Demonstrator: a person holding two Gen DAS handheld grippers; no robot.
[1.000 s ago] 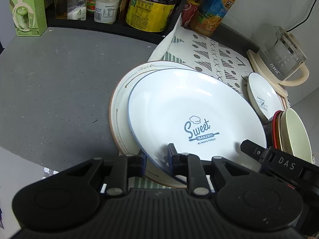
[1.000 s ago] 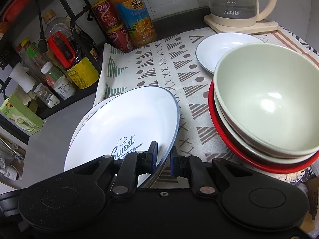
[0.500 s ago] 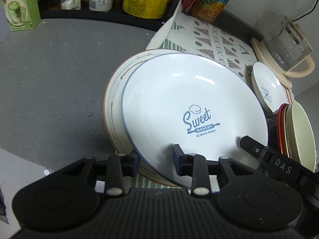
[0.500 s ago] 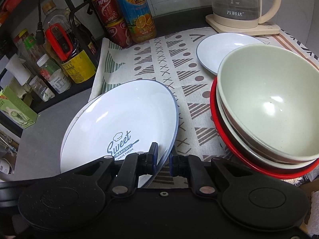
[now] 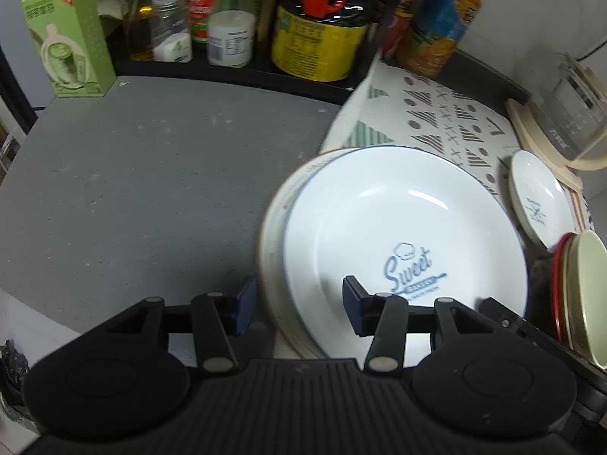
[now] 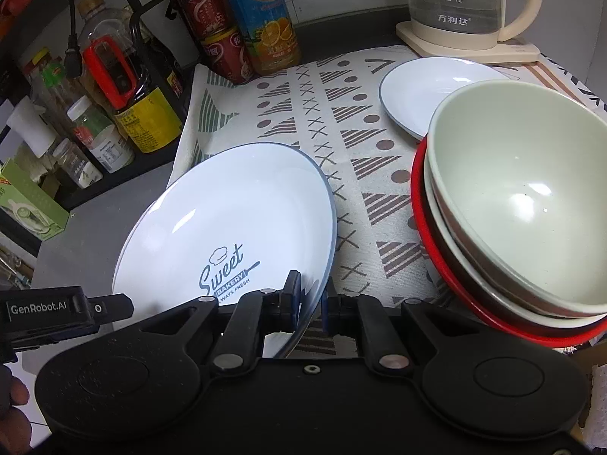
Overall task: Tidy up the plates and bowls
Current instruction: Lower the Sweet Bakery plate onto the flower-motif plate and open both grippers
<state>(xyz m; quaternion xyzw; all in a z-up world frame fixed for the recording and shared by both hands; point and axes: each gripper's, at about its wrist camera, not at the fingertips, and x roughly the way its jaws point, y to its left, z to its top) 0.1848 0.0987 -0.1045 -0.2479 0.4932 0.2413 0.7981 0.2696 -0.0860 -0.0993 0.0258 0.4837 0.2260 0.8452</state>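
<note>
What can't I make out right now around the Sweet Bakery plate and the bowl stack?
- Brown-rimmed plate: mostly covered by the Sweet Bakery plate in the left view, hidden in the right view.
- Bowl stack: lower bowls show rims only; count unclear.
- Small plate: near edge hidden behind the bowls.
- Right gripper: pad contact on the rim is hidden.

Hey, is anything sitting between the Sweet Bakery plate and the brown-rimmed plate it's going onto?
Nothing visible. The Sweet Bakery plate sits directly over the brown-rimmed plate, only its left rim showing. The right gripper pinches the top plate's near edge; the left gripper is open around both rims.
</note>
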